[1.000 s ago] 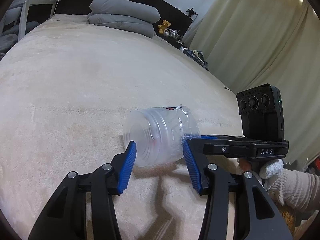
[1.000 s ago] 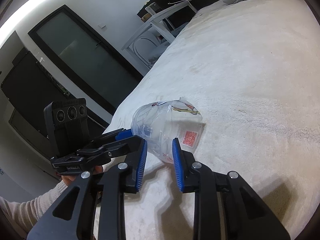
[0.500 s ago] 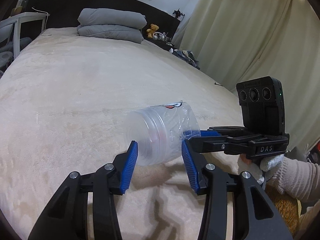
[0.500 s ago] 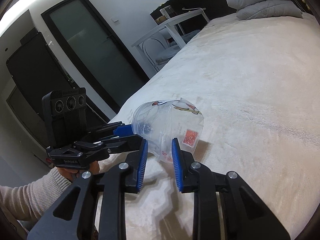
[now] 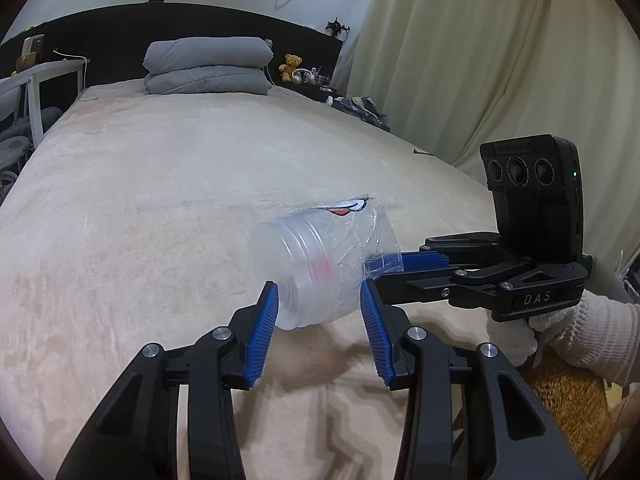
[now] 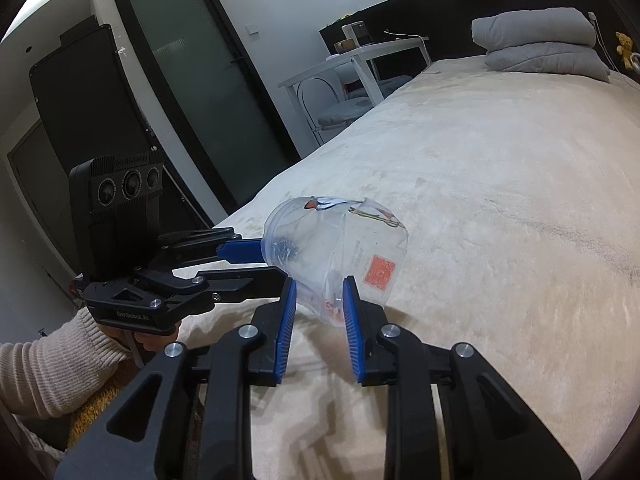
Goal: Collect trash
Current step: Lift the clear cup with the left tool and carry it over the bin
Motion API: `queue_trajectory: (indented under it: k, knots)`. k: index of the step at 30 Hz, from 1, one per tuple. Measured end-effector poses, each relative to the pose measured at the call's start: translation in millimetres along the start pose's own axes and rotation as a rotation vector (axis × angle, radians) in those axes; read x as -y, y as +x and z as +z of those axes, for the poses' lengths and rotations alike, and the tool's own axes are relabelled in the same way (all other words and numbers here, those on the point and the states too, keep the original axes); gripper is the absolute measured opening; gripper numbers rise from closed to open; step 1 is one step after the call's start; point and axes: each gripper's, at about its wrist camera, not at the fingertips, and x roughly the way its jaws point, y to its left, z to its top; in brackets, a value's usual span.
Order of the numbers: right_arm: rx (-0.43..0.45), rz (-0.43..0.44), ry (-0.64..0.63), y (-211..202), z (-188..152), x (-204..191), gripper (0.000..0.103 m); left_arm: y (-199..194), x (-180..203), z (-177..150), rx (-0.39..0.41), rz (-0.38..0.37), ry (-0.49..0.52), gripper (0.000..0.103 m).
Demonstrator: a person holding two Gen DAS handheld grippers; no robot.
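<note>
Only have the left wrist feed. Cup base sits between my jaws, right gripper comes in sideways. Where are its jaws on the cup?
Observer: The right gripper straddles the lower rim of the clear cup at its mouth end; whether it is touching is unclear.
Operator: Any label?
Observer: A red square sticker on the wall facing the right camera.
Operator: What's off to my left?
Observer: A frosted-glass door, beyond the bed.

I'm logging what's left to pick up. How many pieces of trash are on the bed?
1. A clear plastic cup lies on its side on the bed, between the left gripper and the right gripper. Anything beyond the folded duvet is hidden.
</note>
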Motion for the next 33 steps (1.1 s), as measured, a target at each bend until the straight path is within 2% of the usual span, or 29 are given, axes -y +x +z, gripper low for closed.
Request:
queue_trajectory:
  k: [9,18,24,33]
  knots:
    - [0.000,0.001,-0.025,-19.8,-37.4,-39.0,0.026,-38.1,49.2,-46.2,0.014,0.035,0.025,0.041]
    - [0.023,-0.018,-0.020,-44.8,-77.0,-78.3,0.026,-68.9,93.9,-86.5,0.030,0.020,0.029,0.041]
    - [0.018,-0.030,-0.016,-61.1,-106.1,-96.5,0.026,-79.0,119.9,-107.4,0.021,0.029,0.053,0.041]
    - [0.007,-0.034,-0.002,-81.2,-139.5,-119.3,0.026,-96.3,149.9,-136.2,0.019,0.023,0.016,0.041]
